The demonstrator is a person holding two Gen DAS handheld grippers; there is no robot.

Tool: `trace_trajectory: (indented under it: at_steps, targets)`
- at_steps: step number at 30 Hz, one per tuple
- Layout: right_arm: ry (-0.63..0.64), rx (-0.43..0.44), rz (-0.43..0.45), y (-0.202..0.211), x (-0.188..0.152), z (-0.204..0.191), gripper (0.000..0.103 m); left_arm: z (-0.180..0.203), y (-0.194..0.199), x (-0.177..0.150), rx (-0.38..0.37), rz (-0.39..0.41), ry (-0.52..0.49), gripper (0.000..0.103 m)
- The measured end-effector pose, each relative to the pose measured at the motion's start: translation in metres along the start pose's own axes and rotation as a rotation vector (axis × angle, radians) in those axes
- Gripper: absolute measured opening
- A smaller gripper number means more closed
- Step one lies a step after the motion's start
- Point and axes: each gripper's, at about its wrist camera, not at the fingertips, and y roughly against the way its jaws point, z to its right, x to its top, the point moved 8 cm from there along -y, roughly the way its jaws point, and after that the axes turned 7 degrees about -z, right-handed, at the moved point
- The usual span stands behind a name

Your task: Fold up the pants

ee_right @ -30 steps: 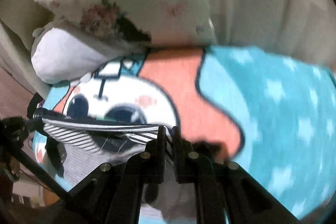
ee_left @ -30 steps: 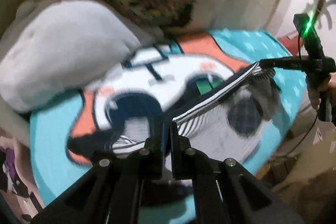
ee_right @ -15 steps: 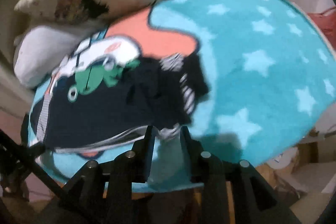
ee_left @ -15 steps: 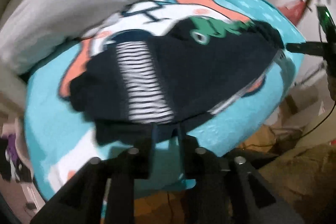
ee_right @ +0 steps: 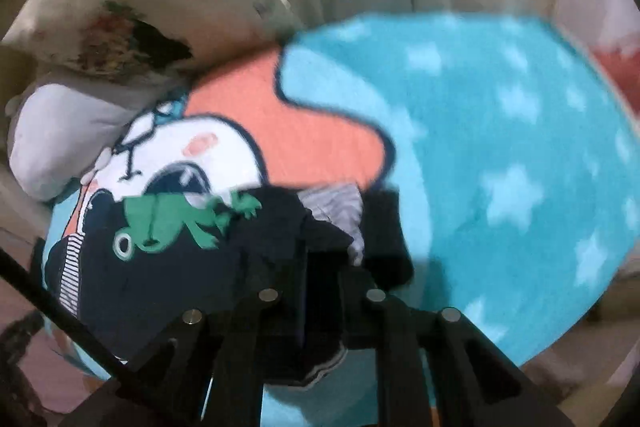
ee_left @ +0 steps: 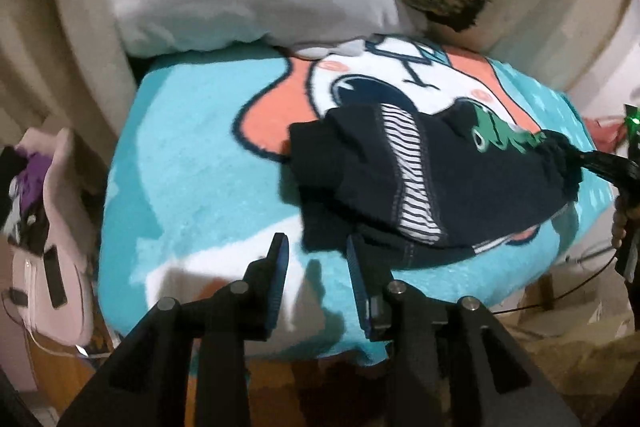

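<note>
Navy pants (ee_left: pixel 432 187) lying bunched on the turquoise blanket (ee_left: pixel 192 147). Left gripper (ee_left: pixel 316 267) spread apart, clear of cloth; right gripper (ee_right: pixel 320 267) spread, fabric between its fingers.

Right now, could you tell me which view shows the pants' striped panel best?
The left wrist view: the pants show the striped panel running end to end. The right wrist view shows only a sliver at the pants' left edge.
</note>
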Motion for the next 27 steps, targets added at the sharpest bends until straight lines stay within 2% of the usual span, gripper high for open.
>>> trace_trajectory:
  at_steps: [3, 8, 10, 12, 15, 18, 20, 23, 24, 25, 27]
  targets:
    - [-0.023, -0.031, 0.033, 0.007, 0.016, 0.010, 0.012, -0.009, 0.000, 0.004, -0.015, 0.005, 0.054, 0.029]
    - [-0.067, -0.114, -0.011, -0.015, 0.017, 0.045, 0.013, -0.017, -0.001, 0.014, -0.030, 0.023, 0.105, 0.029]
    - [-0.076, -0.154, -0.038, -0.026, 0.013, 0.056, 0.023, -0.018, -0.002, 0.021, -0.049, 0.027, 0.131, 0.029]
    - [-0.105, -0.188, -0.030, -0.026, 0.012, 0.063, 0.044, -0.015, -0.002, 0.033, -0.086, 0.034, 0.153, 0.029]
    - [-0.139, -0.191, -0.007, -0.018, 0.014, 0.070, 0.052, -0.004, -0.003, 0.054, -0.120, 0.055, 0.146, 0.030]
    - [-0.158, -0.196, 0.019, -0.006, 0.015, 0.072, 0.052, 0.007, -0.017, 0.070, -0.105, 0.042, 0.124, 0.033]
    - [-0.169, -0.213, 0.039, 0.003, 0.015, 0.072, 0.052, 0.012, -0.034, 0.071, -0.073, -0.006, 0.118, 0.033]
    - [-0.183, -0.248, 0.068, 0.017, 0.013, 0.075, 0.053, 0.012, -0.065, 0.055, 0.011, -0.102, 0.097, 0.033]
    - [-0.194, -0.261, 0.069, 0.021, 0.010, 0.079, 0.054, 0.012, -0.074, 0.048, 0.024, -0.126, 0.092, 0.036]
    - [-0.204, -0.270, 0.066, 0.024, 0.008, 0.082, 0.054, 0.012, -0.077, 0.043, 0.009, -0.127, 0.096, 0.041]
    - [-0.237, -0.289, 0.055, 0.030, 0.000, 0.092, 0.054, 0.013, -0.074, 0.039, 0.011, -0.114, 0.083, 0.042]
